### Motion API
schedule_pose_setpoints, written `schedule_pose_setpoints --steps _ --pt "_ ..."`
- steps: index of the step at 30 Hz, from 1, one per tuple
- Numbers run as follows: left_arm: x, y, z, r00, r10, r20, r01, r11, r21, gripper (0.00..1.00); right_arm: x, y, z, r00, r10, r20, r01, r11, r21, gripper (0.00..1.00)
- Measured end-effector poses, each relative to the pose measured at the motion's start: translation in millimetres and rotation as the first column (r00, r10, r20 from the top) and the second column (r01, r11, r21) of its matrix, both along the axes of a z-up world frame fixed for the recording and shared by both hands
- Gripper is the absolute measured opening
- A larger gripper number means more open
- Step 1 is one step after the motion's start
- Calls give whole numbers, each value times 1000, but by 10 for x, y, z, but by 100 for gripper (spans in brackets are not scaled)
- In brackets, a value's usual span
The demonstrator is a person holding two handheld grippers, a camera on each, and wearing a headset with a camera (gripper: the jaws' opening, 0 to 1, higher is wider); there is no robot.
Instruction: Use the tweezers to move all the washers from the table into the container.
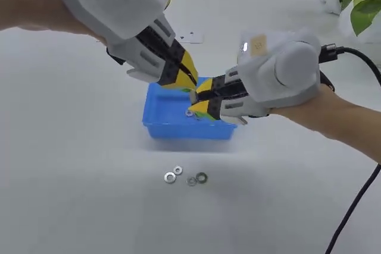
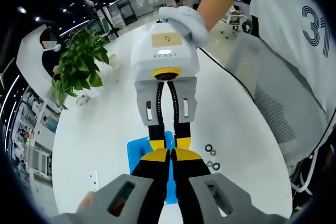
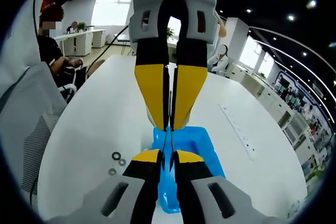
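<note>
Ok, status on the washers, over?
Left claw and right claw shut, tips meeting over blue container. Right claw pinches thin tweezers. One washer inside, four washers on table. Nothing blocking.

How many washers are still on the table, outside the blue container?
4, clustered on the table in front of the blue container: leftmost washer, one just behind it, one further right, rightmost washer. More could be hidden behind the container.

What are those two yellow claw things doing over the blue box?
A person holds the left hand-held gripper and the right hand-held gripper, tips meeting over the blue box. Thin tweezers seem pinched in the right one. At least one washer lies inside; four washers lie on the table.
</note>
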State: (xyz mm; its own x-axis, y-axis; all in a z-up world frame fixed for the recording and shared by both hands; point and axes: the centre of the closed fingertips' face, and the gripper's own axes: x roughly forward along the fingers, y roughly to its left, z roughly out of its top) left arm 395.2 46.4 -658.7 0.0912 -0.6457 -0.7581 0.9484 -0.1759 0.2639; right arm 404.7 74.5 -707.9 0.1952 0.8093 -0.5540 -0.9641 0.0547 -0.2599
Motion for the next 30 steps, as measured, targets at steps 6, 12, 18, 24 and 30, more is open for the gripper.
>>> schedule_pose_setpoints --steps 6,12,18,24,30 --pt "-245 -53 -1 1000 -6 10 6 1000 -3 6 -200 -66 9 1000 18 15 -18 1000 -19 11" --pt "-440 -50 -19 1000 6 -10 -6 1000 0 6 -385 -50 -32 999 33 7 -33 999 -24 11" --pt "-633 -37 -136 999 17 -33 -17 1000 5 6 -574 -70 -167 999 47 -14 -47 998 -34 11" --pt "-823 -106 -300 998 18 -66 -17 1000 15 6 -765 -101 -363 997 65 -40 -67 996 -52 11" --pt "-854 -104 -395 996 31 -86 -30 999 15 6 -840 -120 -446 997 60 -56 -63 997 -49 11"
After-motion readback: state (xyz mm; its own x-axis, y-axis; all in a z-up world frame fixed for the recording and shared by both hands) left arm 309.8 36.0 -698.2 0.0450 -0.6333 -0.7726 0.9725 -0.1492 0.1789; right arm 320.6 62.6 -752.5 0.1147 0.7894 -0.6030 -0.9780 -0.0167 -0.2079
